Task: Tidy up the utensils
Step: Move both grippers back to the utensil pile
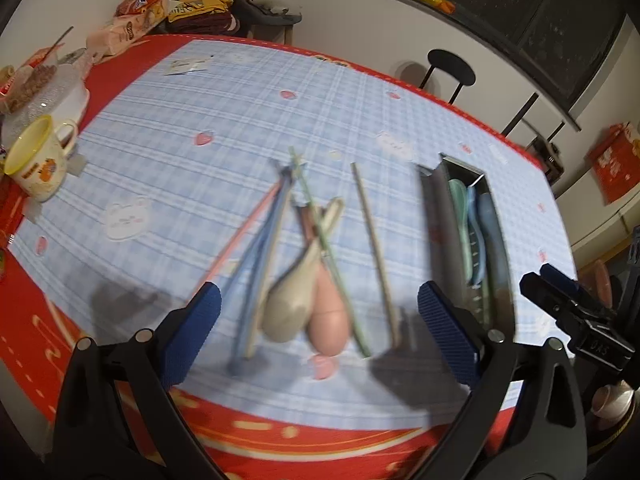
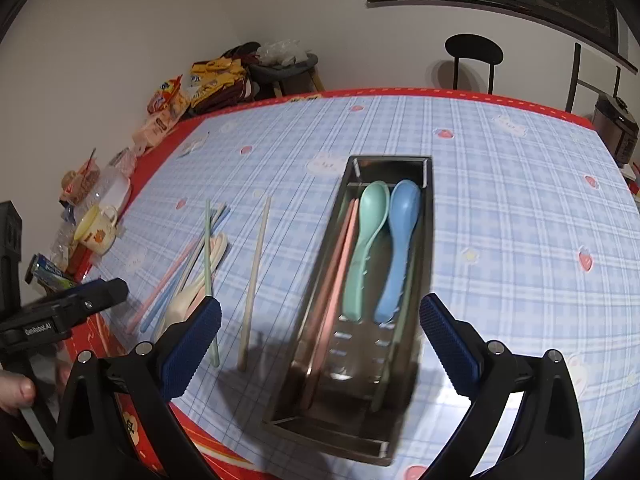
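Both tools gape empty: left tool [image 1: 318,316] over loose spoons [image 1: 304,308], right tool [image 2: 320,320] over the tray [image 2: 424,240]. Sorted spoons lie lengthwise there to fit

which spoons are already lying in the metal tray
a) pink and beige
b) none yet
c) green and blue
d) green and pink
c: the right wrist view shows a green spoon and a blue spoon side by side inside the metal tray, while the beige spoon and the pink spoon lie out on the tablecloth.
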Action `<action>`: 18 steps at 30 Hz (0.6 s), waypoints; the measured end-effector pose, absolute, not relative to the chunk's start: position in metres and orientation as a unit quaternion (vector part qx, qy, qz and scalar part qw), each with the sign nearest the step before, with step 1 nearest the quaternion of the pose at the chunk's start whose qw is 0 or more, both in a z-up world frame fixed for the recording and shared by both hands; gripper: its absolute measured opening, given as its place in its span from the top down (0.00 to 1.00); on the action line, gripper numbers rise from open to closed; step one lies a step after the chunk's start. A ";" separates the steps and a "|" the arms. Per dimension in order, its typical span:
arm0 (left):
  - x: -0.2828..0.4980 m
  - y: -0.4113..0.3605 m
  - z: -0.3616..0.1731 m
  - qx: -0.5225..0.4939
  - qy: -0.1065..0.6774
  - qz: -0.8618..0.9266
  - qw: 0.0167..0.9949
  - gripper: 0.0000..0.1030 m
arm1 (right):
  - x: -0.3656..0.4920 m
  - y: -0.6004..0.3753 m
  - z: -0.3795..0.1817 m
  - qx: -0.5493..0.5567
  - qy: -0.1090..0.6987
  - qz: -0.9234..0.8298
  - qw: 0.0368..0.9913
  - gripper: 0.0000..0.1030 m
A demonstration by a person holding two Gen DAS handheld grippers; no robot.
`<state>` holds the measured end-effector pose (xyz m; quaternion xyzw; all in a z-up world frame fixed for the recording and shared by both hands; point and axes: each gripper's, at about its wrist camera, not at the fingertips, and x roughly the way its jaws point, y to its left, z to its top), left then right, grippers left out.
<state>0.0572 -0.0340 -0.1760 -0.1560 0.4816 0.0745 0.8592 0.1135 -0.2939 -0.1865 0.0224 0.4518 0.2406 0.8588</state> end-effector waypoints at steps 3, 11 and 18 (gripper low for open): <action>0.051 -0.020 -0.180 -0.141 0.488 0.067 0.858 0.06 | 0.106 -0.284 -0.194 0.026 0.456 0.222 0.862 0.06; 0.038 0.026 -0.209 -0.123 0.521 0.050 0.843 0.06 | 0.091 -0.239 -0.198 0.005 0.474 0.216 0.854 0.06; 0.039 0.060 -0.224 -0.116 0.525 0.031 0.843 0.06 | 0.084 -0.204 -0.197 -0.005 0.486 0.211 0.848 0.06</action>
